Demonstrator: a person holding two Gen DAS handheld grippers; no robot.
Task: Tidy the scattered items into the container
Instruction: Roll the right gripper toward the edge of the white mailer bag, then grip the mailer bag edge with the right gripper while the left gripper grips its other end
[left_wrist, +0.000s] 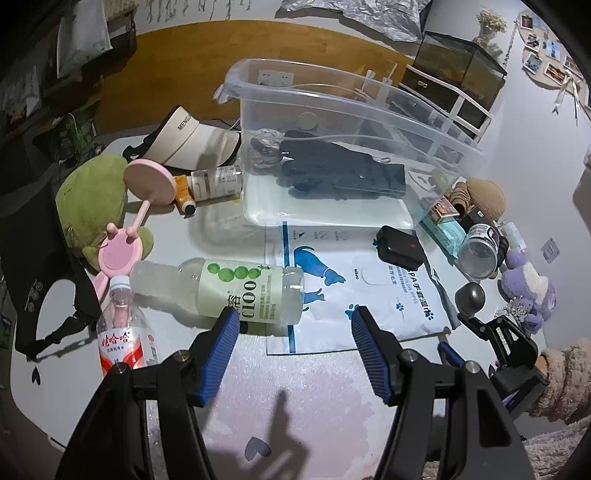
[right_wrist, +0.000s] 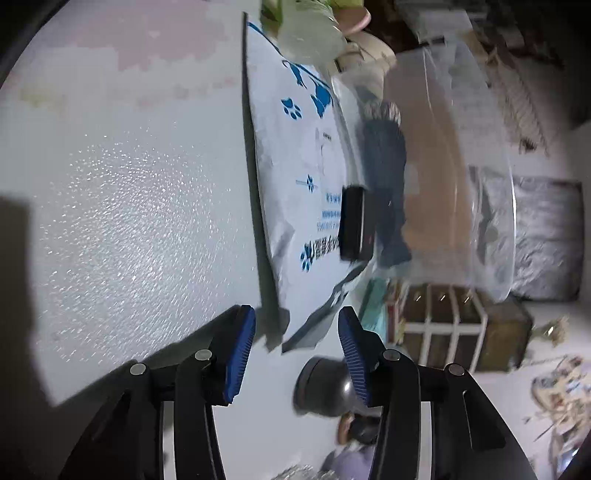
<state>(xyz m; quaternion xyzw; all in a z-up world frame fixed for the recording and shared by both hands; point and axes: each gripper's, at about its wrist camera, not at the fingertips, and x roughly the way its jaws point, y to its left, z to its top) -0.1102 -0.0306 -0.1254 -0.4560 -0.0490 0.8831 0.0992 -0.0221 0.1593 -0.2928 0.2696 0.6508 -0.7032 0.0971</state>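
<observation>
- Plainly, the left hand-held gripper hovers over the near part of the counter with its jaws standing wide and nothing between them; its left pad sits just in front of the C100 bottle, which lies on its side, cap toward the left edge of the counter.
- Beyond that bottle the clear container stands toward the far edge of the counter; dark gloves and a small patterned bundle already lie on its floor.
- Between the left hand-held gripper and the container a white wipes pack with blue paw prints lies flat; a small black case rests on its far right part, just beside the container's near wall.
- Upright at the left hand-held gripper's left stands a red-labelled water bottle; a pink stand and a green plush lie nearer the left edge.
- The right hand-held gripper is rolled sideways, jaws partly apart and empty; the blurred corner of the wipes pack lies just ahead of its tips, apart from the pads; a dark round knob lies beside its right finger, whether touching I cannot tell.
- At the right edge lie a purple plush and a toppled clear jar.
</observation>
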